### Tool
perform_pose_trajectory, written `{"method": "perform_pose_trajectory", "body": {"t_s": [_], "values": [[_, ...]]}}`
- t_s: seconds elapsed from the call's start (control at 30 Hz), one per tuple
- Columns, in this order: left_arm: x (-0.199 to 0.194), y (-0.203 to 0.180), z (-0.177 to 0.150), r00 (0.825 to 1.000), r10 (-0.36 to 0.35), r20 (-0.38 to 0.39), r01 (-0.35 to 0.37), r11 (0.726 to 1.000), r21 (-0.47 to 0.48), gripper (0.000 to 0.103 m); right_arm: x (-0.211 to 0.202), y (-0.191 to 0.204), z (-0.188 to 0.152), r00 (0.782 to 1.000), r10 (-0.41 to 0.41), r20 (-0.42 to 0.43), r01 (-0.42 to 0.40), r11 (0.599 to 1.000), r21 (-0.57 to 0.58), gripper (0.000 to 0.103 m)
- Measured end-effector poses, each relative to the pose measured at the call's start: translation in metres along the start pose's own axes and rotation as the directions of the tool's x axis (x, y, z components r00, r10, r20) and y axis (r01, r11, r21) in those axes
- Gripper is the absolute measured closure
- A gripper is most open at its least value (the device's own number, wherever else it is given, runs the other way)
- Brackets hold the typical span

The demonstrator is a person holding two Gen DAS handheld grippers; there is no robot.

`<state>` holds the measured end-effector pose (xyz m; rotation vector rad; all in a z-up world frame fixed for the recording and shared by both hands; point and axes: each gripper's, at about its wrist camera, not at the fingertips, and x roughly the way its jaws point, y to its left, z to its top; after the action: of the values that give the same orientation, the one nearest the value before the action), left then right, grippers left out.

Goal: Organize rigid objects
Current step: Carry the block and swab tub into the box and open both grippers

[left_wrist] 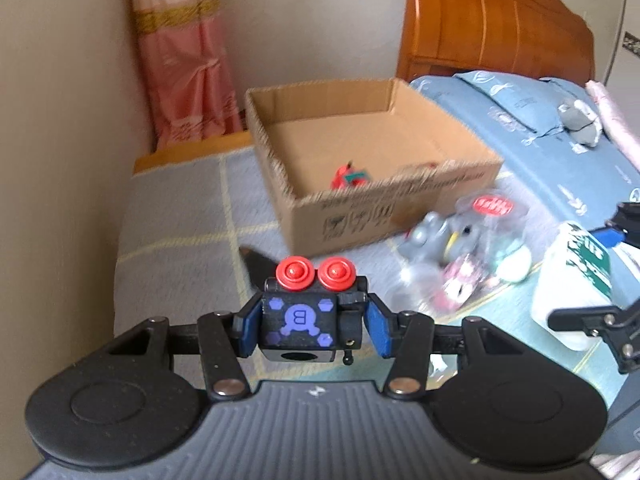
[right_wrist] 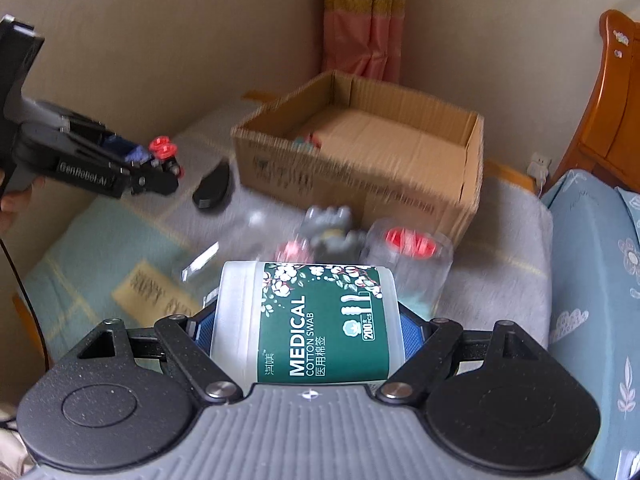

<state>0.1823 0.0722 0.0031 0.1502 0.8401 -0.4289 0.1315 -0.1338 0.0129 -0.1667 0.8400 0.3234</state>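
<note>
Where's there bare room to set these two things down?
Most of the cardboard box floor is bare, beyond the red toy in its near corner. The grey blanket left of the box is open. Crowded: the toy cluster before the box.

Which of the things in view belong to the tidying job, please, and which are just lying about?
Job: cube toy in left gripper; swab tub in right gripper; box; grey figurine; clear jar; black case.

Lying about: pillow; curtain; headboard.
</note>
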Motion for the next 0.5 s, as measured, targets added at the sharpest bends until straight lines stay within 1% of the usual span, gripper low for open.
{"method": "perform_pose_trajectory", "body": {"t_s": [0.2, 0.37, 0.5], "values": [[0.0, -0.009, 0.042, 1.0, -0.028, 0.014, 0.028, 0.999, 0.031, 0.051, -0.006, -0.017, 0.035, 0.997, -0.02, 0.08, 0.021, 1.0, -0.012, 0.017], [0.012, -0.013, 0.081, 1.0, -0.01, 0.021, 0.009, 0.998, 0.054, 0.051, -0.001, -0.038, 0.064, 0.993, -0.029, 0.11, 0.028, 1.0, 0.011, 0.017], [0.03, -0.013, 0.108, 1.0, 0.002, 0.013, -0.003, 0.998, 0.061, 0.051, 0.008, -0.055, 0.081, 0.992, -0.045, 0.121, 0.041, 0.999, 0.031, 0.017]]}}
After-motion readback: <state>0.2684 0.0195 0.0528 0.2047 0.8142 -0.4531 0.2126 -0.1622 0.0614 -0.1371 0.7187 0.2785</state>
